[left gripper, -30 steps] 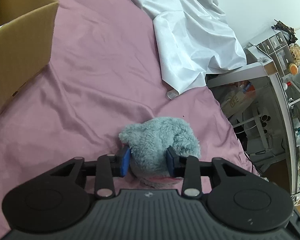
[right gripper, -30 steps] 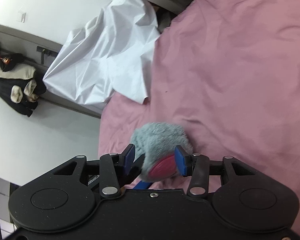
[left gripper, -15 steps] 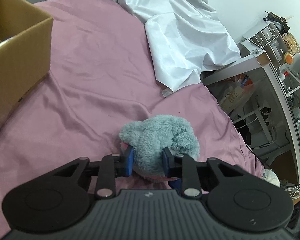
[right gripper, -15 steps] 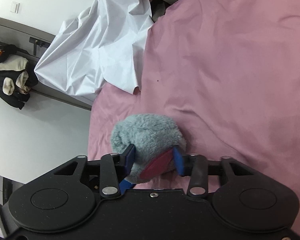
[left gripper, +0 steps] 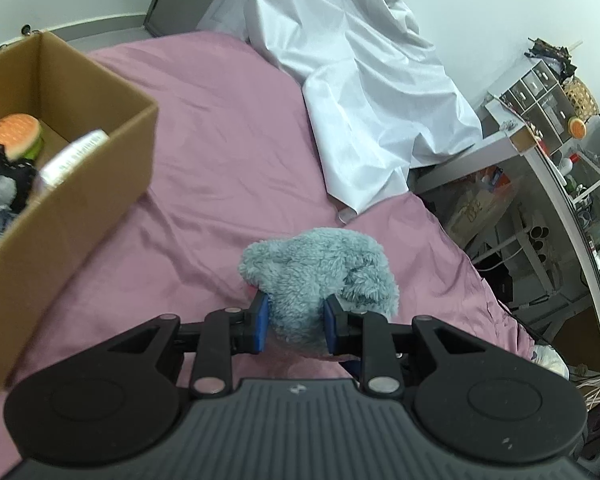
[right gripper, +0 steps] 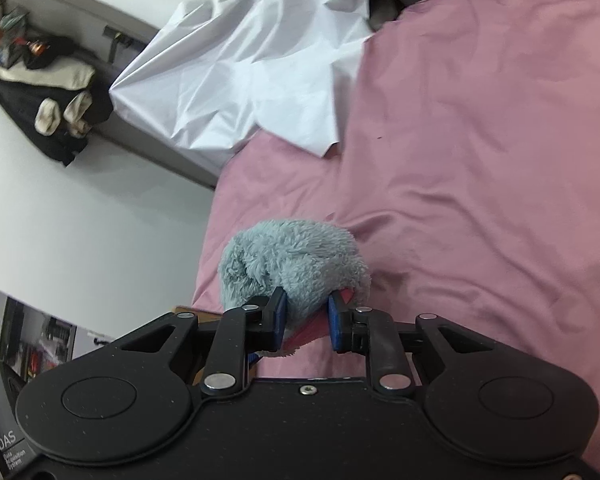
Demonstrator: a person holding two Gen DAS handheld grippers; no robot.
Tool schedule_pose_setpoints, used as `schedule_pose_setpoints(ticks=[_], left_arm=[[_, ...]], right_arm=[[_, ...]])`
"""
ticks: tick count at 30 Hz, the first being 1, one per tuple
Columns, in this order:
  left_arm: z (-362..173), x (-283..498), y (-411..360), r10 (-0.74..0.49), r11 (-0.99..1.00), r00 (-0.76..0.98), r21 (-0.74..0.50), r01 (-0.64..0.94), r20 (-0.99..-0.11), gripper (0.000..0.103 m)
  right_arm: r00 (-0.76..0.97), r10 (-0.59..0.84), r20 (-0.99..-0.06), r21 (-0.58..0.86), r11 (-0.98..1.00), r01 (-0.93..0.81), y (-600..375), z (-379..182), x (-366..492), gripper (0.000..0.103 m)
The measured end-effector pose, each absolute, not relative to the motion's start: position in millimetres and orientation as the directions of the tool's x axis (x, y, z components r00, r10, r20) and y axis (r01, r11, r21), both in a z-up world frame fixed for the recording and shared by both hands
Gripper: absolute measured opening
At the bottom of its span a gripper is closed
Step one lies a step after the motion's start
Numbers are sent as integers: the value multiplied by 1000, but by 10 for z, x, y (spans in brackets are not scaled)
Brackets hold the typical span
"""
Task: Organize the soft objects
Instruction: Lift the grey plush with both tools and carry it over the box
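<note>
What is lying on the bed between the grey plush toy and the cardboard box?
Nothing: in the left wrist view only bare, wrinkled pink bedsheet lies between the grey plush toy and the cardboard box.

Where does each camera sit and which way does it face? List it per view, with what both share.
Left wrist: on the left gripper, looking down along its fingers over the pink bedspread toward the cardboard box and white sheet.
Right wrist: on the right gripper, facing the bed edge, sheet and wall.
Shared: the grey plush toy, clamped by both grippers; no hand shows.
</note>
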State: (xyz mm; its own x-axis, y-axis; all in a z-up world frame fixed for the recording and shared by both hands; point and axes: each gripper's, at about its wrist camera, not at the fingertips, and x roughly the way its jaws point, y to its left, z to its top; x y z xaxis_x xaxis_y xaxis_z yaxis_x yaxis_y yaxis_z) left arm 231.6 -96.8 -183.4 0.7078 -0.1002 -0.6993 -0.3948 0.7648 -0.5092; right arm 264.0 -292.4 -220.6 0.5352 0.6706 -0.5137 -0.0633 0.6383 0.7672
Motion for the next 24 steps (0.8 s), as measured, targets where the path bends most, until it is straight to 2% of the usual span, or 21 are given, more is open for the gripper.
schedule_pose_setpoints(ticks=[24], left_arm=[[-1227,1698,-397,1,740,769,-517,-431,-639,26]], right_arm=[[490,776,-397,748,583,-318,-2362,-1663,2209,21]])
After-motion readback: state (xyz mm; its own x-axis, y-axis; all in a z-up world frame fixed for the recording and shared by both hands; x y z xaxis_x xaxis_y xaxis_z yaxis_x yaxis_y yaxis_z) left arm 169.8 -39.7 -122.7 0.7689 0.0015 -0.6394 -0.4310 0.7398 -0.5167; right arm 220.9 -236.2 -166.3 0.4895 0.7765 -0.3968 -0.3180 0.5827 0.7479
